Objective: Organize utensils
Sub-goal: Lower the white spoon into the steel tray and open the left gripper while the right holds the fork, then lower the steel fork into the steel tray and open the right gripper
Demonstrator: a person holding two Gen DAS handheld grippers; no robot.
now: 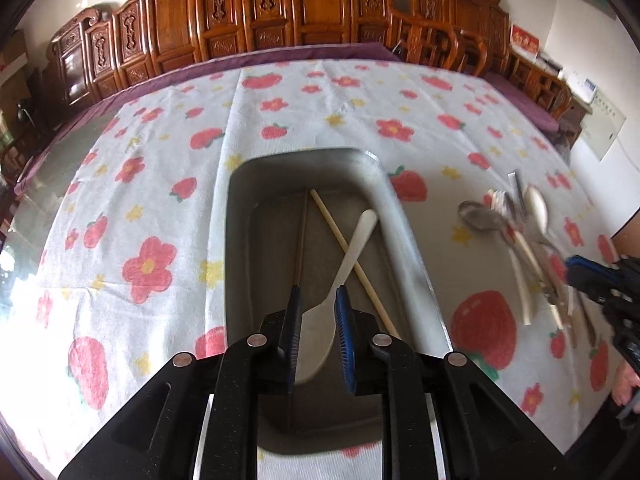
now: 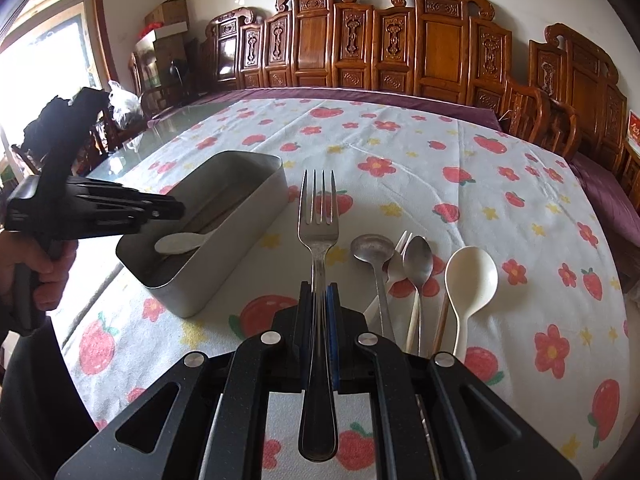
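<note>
Presently the sorting is partly done. The metal tray point(image 1: 404, 240), a rectangular grey tin with rounded corners and a dull brushed floor, holds a pale wooden chopstick point(image 1: 352, 258) lying diagonally and a cream plastic spoon point(image 1: 340, 280) crossing over it; a darker slim stick lies along the tray floor beside them, too dim to identify. The left gripper point(image 1: 318, 308) hangs over the tray with its jaws slightly apart; the spoon's broad bowl sits between the ribbed blue pads, and whether they still press on it cannot be told, though it looks released or nearly so. The right gripper point(image 2: 318, 300) is clamped tight on the handle of a polished steel fork point(image 2: 318, 240), tines pointing away and raised above the cloth, not yet in the tray. Remaining on the tablecloth point(image 2: 440, 168), a soft woven sheet printed with strawberries and flowers, are a worn steel ladle-shaped spoon point(image 2: 372, 248), a smaller steel spoon point(image 2: 418, 260), a large cream spoon point(image 2: 470, 276) and thin sticks partly hidden beneath them. In my judgement, roughly half the load is outstanding.
</note>
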